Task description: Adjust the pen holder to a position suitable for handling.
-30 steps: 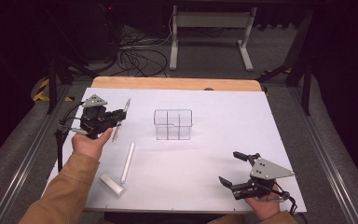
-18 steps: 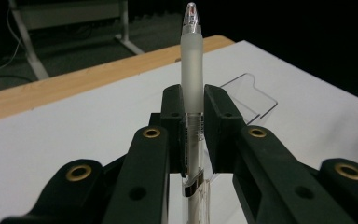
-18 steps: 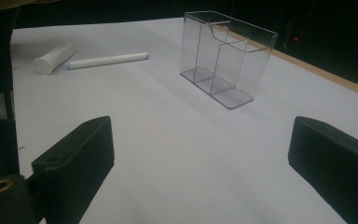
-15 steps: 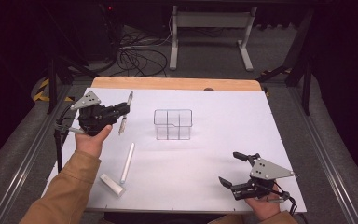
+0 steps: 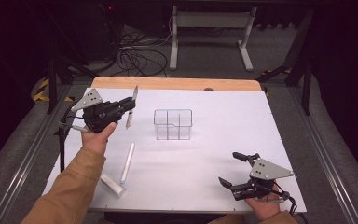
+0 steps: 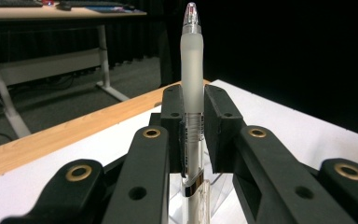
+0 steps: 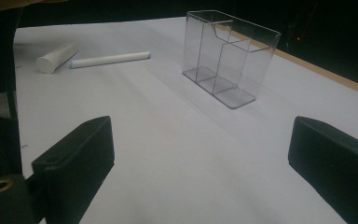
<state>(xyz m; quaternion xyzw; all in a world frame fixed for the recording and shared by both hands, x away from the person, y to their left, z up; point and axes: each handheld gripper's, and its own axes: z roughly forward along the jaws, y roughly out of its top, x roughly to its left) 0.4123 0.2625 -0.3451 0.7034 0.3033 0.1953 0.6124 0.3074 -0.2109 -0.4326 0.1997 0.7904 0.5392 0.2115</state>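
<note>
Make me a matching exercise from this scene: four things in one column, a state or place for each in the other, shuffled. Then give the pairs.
Things:
1. pen
2. clear organizer
3. right gripper
4. two white cylinders

States or places:
A. lying on the table near the left forearm
B. open, holding nothing
C. clamped between the left gripper's jaws
D. standing empty mid-table

Pairs: 1-C, 2-D, 3-B, 4-A

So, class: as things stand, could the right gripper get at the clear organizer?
Probably yes. The right gripper is open and holds nothing, and bare white table lies between it and the clear organizer.
</note>
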